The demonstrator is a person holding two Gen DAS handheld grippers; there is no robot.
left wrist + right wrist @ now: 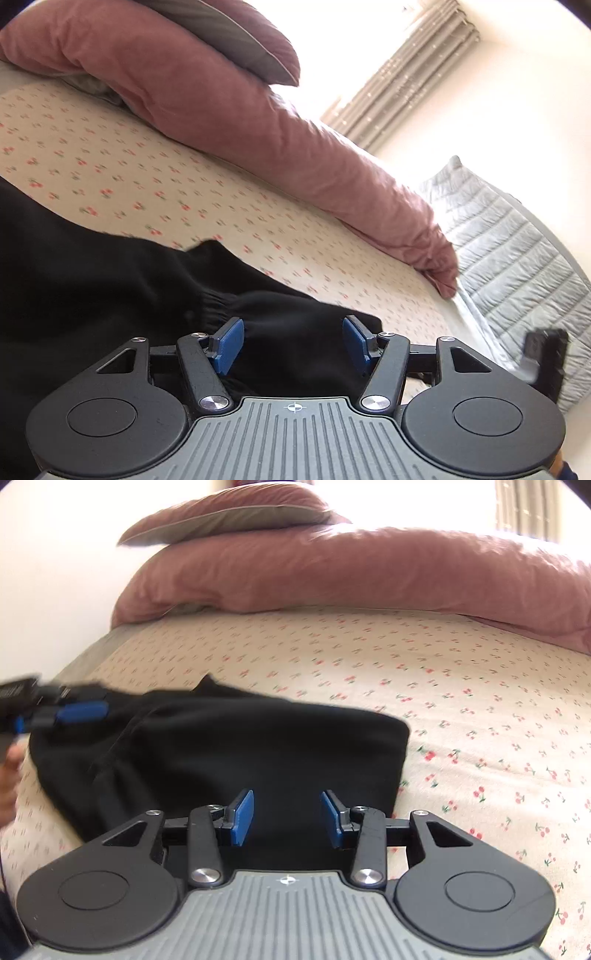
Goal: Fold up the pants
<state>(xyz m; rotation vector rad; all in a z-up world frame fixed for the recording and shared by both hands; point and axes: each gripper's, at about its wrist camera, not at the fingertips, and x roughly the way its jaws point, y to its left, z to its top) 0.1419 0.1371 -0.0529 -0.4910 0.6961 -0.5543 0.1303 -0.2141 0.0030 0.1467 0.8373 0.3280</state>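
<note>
Already bundled, the black pants (229, 753) lie near on the cherry-print bed sheet (461, 709). Both the left gripper (293, 345) and right gripper (286, 818) stand released above them, grasping nothing; the loose fold might spring apart.

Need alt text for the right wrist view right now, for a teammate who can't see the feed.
The right gripper hangs open, holding nothing, over folded black pants lying on a cherry-print bedsheet. The left gripper reaches in at the pants' far left edge. A pink duvet and a pillow are heaped at the back of the bed.
</note>
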